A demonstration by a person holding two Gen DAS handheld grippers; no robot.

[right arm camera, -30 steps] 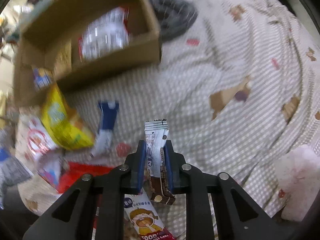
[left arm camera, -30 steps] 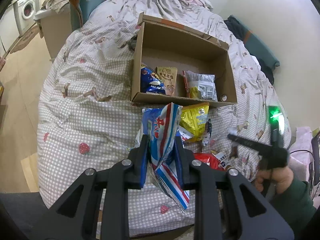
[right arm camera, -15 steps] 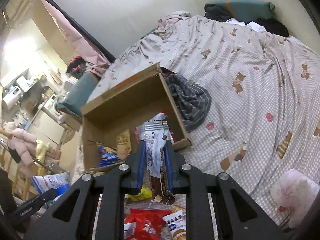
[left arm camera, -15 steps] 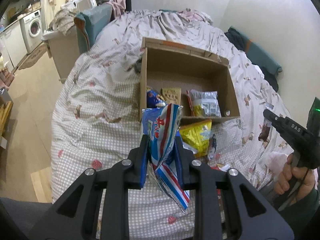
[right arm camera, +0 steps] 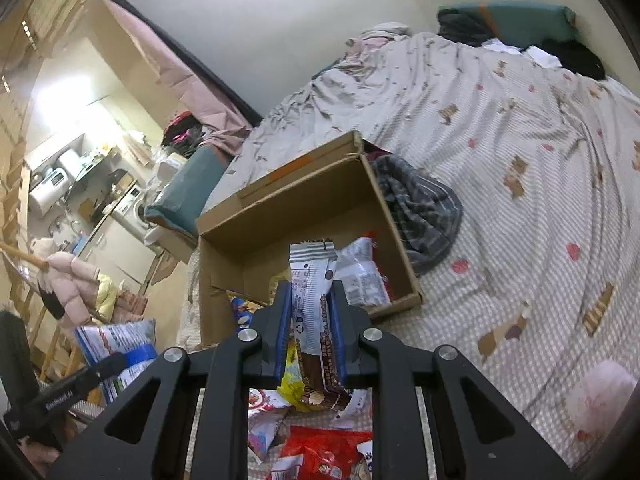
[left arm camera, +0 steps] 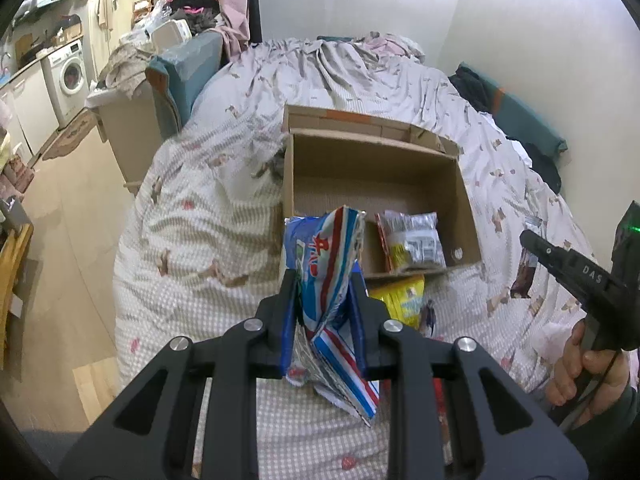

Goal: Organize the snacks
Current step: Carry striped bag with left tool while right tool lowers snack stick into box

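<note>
My left gripper [left arm camera: 323, 280] is shut on a blue, red and white snack bag [left arm camera: 320, 256], held up in front of the open cardboard box [left arm camera: 376, 152] on the bed. My right gripper [right arm camera: 310, 292] is shut on a slim white and brown wafer packet [right arm camera: 310, 304], held before the same box [right arm camera: 304, 216]. The box holds a clear bag with silver packets [left arm camera: 416, 240] and other snacks. A yellow bag [left arm camera: 400, 300] lies just before the box. Red and other packets [right arm camera: 320, 448] lie under my right gripper.
The bed has a checked cover [left arm camera: 200, 220]. A grey striped cloth [right arm camera: 420, 208] lies beside the box. A teal cushion [left arm camera: 180, 80] and a washing machine [left arm camera: 68, 76] are at the left. A pink soft thing [right arm camera: 604, 396] lies at the right.
Both grippers rose and tilted up with their snacks. The right view swung from the bed cover to the box and room. The box now sits lower and closer in both views.
</note>
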